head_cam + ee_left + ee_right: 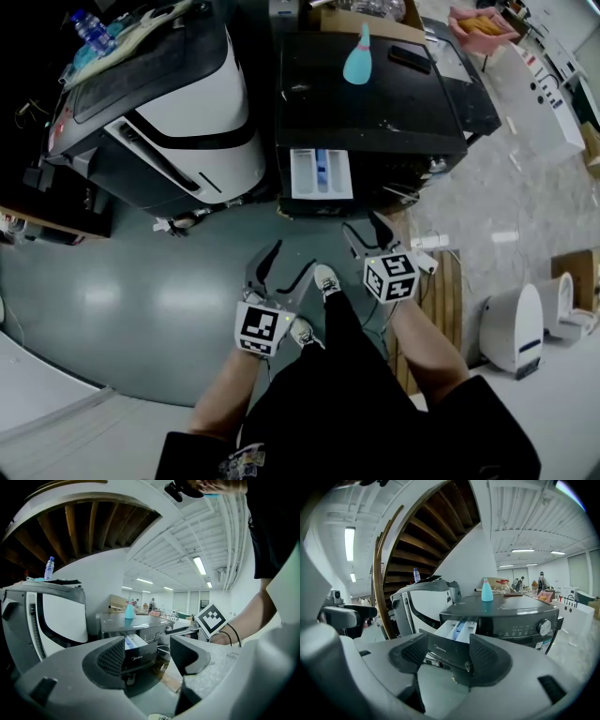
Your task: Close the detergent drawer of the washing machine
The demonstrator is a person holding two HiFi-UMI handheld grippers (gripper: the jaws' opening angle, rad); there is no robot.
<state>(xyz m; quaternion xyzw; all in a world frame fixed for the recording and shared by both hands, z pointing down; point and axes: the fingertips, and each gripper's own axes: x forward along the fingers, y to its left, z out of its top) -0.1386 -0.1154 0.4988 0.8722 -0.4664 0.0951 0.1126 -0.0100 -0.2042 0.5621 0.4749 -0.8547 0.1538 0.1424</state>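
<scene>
The dark washing machine (375,103) stands ahead of me with its white detergent drawer (321,173) pulled out toward me. In the right gripper view the drawer's dark front panel (446,649) shows between the jaws of my right gripper (446,662), which stands open with the pads apart from the panel. In the head view the right gripper (367,232) hovers just short of the drawer's right front corner. My left gripper (286,264) is lower and to the left, open with nothing between its fingers. It looks toward the drawer (137,645) from farther off.
A turquoise bottle (357,56) and a dark flat object (410,58) sit on the machine's top. A white-and-black appliance (187,103) stands to the left. A wooden pallet (441,291) and a white unit (516,328) are on the floor at right. My shoe (324,278) is below the grippers.
</scene>
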